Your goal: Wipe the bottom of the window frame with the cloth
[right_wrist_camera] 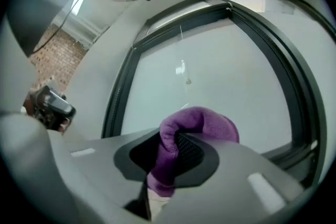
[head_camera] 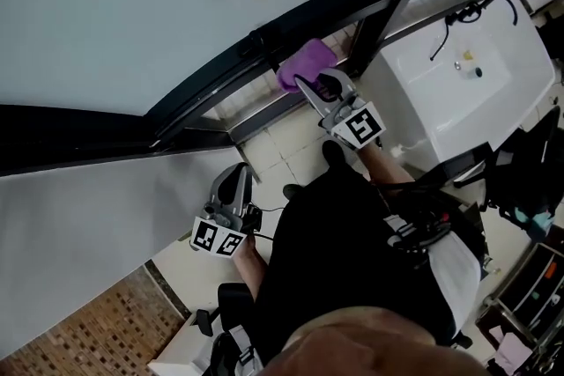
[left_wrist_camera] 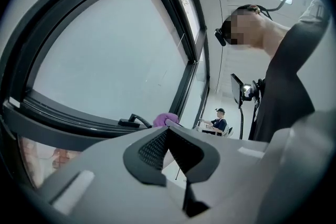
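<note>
A purple cloth (head_camera: 305,63) rests against the bottom rail of the dark window frame (head_camera: 231,66), close to the upright post (head_camera: 388,0). My right gripper (head_camera: 310,86) is shut on the cloth; in the right gripper view the cloth (right_wrist_camera: 198,122) bulges up out of the jaws in front of the pane. My left gripper (head_camera: 236,176) hangs lower and to the left, away from the frame, shut with nothing in it. From the left gripper (left_wrist_camera: 168,134) view the cloth (left_wrist_camera: 165,119) is a small purple lump far along the rail, beside a black window handle (left_wrist_camera: 134,121).
A white basin (head_camera: 458,75) with a tap stands right of the post. Pale tiles (head_camera: 286,145) run below the rail. Brick surface (head_camera: 79,326) lies at lower left. Black equipment (head_camera: 520,180) crowds the right edge. A seated person (left_wrist_camera: 217,121) is far off.
</note>
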Motion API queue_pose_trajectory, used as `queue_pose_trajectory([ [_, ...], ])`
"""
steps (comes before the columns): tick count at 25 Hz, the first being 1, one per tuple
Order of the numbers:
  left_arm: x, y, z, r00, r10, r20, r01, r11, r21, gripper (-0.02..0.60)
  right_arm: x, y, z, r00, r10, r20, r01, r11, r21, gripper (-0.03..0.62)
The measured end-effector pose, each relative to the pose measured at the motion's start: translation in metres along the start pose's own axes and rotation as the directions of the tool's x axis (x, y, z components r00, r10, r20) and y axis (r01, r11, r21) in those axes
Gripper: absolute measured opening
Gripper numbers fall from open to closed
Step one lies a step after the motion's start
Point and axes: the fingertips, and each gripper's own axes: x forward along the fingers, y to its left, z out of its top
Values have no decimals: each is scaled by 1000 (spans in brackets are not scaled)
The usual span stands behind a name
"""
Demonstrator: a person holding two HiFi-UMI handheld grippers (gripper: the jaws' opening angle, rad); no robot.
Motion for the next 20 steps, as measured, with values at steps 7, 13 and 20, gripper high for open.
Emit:
queue_pose_trajectory([
  [7, 0, -7, 2, 1000, 0, 16, 0, 1000, 4, 0, 135, -37, 13, 961, 46, -273, -123, 954, -273, 64],
  [13, -9, -9, 1, 999, 38, 35, -38, 999, -3, 0, 140, -16, -26, 846, 123, -519, -334, 881, -336, 63],
  [20, -11, 3, 4, 998, 60, 20, -60, 998, -7, 0, -10, 54, -55, 675, 501, -542, -513, 847, 143, 64],
])
